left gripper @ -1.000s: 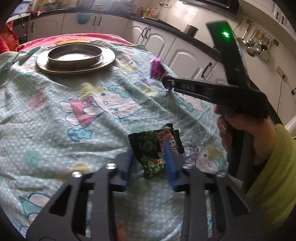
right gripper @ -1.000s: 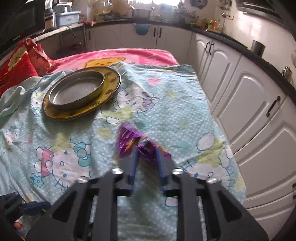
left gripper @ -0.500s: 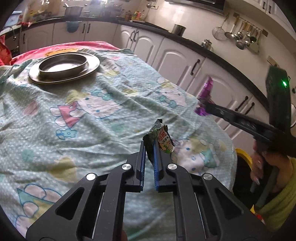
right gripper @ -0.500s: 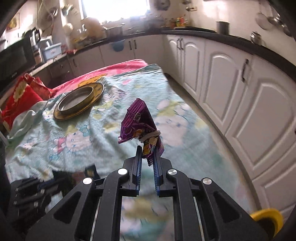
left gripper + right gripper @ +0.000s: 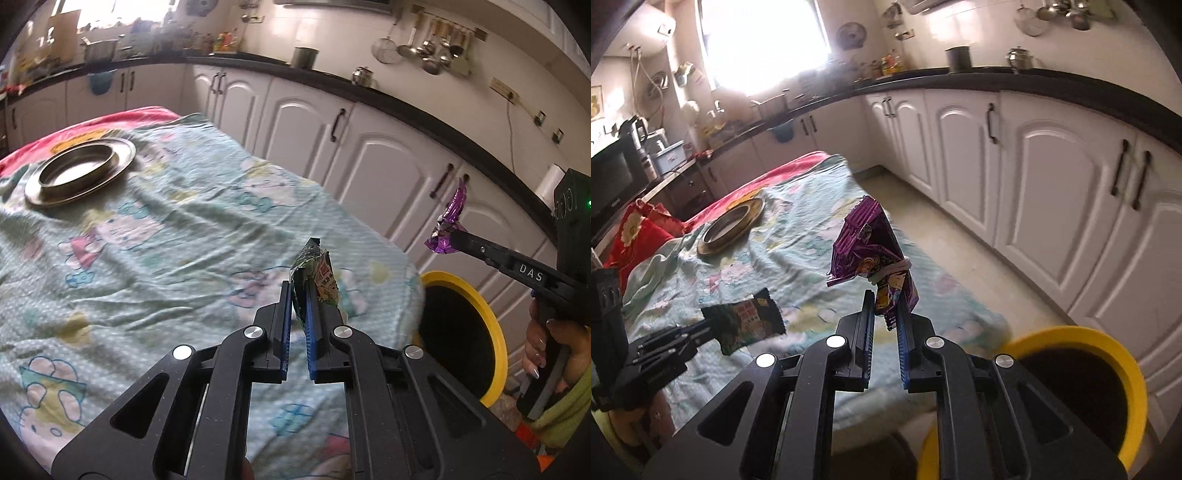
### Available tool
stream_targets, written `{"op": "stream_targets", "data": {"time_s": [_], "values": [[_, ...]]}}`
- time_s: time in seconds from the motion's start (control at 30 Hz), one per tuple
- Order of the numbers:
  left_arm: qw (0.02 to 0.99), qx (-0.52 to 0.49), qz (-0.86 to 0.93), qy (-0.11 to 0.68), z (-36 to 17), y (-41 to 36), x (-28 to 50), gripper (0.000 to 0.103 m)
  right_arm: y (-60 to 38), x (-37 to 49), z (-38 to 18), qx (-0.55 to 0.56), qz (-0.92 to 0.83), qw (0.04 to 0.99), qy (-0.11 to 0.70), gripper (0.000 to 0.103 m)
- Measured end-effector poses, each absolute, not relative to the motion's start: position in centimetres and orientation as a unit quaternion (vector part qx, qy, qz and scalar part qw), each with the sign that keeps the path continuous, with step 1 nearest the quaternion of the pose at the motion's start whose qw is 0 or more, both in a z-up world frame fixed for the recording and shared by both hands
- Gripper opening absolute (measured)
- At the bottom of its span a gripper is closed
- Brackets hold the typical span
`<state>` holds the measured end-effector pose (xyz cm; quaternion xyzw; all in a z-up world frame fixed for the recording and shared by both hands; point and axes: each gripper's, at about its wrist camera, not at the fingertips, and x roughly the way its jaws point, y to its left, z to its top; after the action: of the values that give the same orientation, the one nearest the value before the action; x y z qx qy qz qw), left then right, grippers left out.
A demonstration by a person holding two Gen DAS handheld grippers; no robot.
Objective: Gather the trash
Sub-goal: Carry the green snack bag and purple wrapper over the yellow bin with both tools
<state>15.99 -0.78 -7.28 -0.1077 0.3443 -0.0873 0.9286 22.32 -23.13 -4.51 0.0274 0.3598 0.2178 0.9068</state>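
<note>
Foil wrappers are being carried, one per gripper, toward the yellow-rimmed bin (image 5: 1123, 362).
The left gripper (image 5: 297, 295) is pinching the green wrapper (image 5: 314, 273) above the tablecloth (image 5: 177, 236); the right gripper (image 5: 886, 306) is clamping the purple wrapper (image 5: 868, 243) beside the bin. The next move likely calls for positioning over the opening before release.

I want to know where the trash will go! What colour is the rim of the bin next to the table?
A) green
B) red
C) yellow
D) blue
C: the bin past the table's edge has a bright yellow rim around its dark inside, and it shows yellow in the left wrist view too, below the purple wrapper that the right gripper holds.
</note>
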Motion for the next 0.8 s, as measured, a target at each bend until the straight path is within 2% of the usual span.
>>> {"op": "stream_targets", "data": {"time_s": [0.27,0.8], "values": [[0.928,-0.08,-0.125,0.342,-6.7,-4.7,15.5,0.003,-28.1,19.4,-4.1,0.036,0.186,0.914,0.358,0.011],[0.924,-0.012,-0.191,0.332,-5.0,-12.1,13.8,0.003,-34.9,15.1,-6.7,0.065,0.134,0.912,0.382,0.011]]}}
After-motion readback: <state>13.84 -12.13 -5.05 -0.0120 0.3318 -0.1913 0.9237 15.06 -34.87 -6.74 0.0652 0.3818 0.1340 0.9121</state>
